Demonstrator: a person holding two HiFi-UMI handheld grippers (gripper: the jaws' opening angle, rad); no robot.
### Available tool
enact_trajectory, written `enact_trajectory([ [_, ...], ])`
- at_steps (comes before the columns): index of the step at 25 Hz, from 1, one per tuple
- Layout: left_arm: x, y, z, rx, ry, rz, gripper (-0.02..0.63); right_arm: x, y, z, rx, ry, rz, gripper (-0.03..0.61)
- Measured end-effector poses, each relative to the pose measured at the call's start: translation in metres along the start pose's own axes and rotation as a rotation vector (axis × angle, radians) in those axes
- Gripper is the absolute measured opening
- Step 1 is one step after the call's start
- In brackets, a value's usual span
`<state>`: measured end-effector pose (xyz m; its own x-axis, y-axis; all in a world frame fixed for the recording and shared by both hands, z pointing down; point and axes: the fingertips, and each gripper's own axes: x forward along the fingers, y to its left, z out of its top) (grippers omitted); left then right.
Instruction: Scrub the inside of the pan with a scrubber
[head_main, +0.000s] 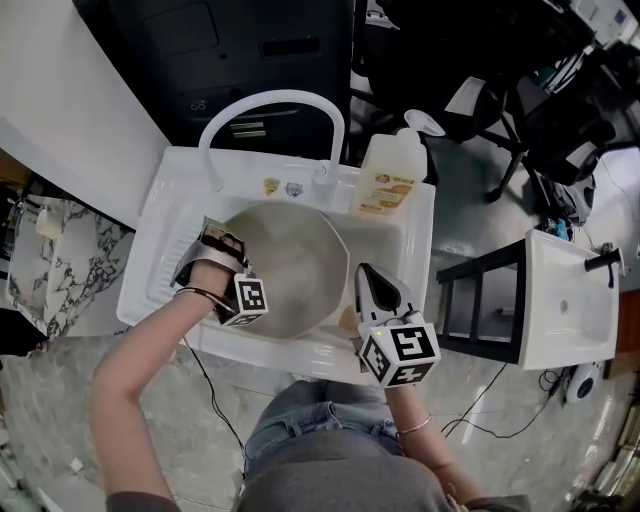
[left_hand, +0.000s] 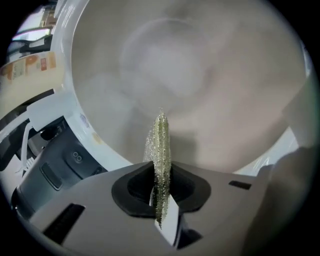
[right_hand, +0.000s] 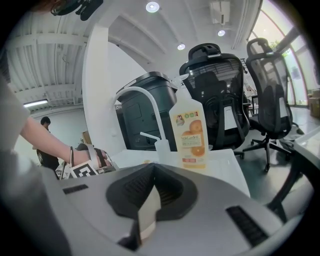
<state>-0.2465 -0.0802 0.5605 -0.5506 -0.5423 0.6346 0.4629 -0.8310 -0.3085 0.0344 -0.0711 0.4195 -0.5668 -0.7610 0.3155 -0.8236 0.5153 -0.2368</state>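
My left claw (left_hand: 161, 172) is clamped tight on the scrubber (left_hand: 161, 135), a thin glittery mesh pad pinched edge-on, with its upper end standing clear of the jaws and aimed into the pan (left_hand: 200, 75). The pan sits in the basin of the white sink (head_main: 180, 200), filling most of it. From the head view I am holding the left claw over the pan's left rim, toward the sink's left edge. The pan's inside looks pale and cloudy. I cannot tell whether the tip of the scrubber is touching the metal or hanging just above it.

My right claw (right_hand: 150, 200) has its jaws closed together with nothing between them. It sits off the pan at the sink's front right corner and looks out past the dish soap bottle (right_hand: 189, 132) on the back right edge, beside the faucet (head_main: 275, 98).

I judge that the scrubbing step is in hand: the tool is gripped and presented to the inner wall, and the work is mine to do with the left claw alone.

The next move calls for pressing the pad's free end flat against the inner surface and sweeping it round the wall and floor of the pan. The grip must stay firm, because the mesh is limp and could fold or slip. The pan is unbraced, so it may slide in the basin, and I may want the right claw on its near rim.
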Motion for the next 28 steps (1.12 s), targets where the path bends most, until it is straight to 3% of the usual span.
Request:
enact_trajectory([
  [5,-0.007,-0.027,0.001,0.115,0.059,-0.125,0.063,-0.002,0.007,0.000,-0.004,0.003,0.011,0.011],
  [11,-0.036,-0.061,-0.002,0.228,0.107,-0.392,0.064,-0.011,0.011,0.003,-0.003,-0.009,0.018,0.011],
  [22,-0.072,-0.088,0.030,0.141,0.014,-0.817,0.061,-0.025,0.002,0.003,0.027,-0.023,0.012,0.011],
  [25,-0.089,-0.092,0.048,0.117,-0.072,-0.942,0.060,-0.025,-0.001,0.002,0.028,-0.019,0.013,0.011],
  [28,-0.112,-0.091,0.078,0.049,-0.237,-1.090,0.060,-0.025,-0.003,0.002,0.031,-0.016,0.012,0.011],
])
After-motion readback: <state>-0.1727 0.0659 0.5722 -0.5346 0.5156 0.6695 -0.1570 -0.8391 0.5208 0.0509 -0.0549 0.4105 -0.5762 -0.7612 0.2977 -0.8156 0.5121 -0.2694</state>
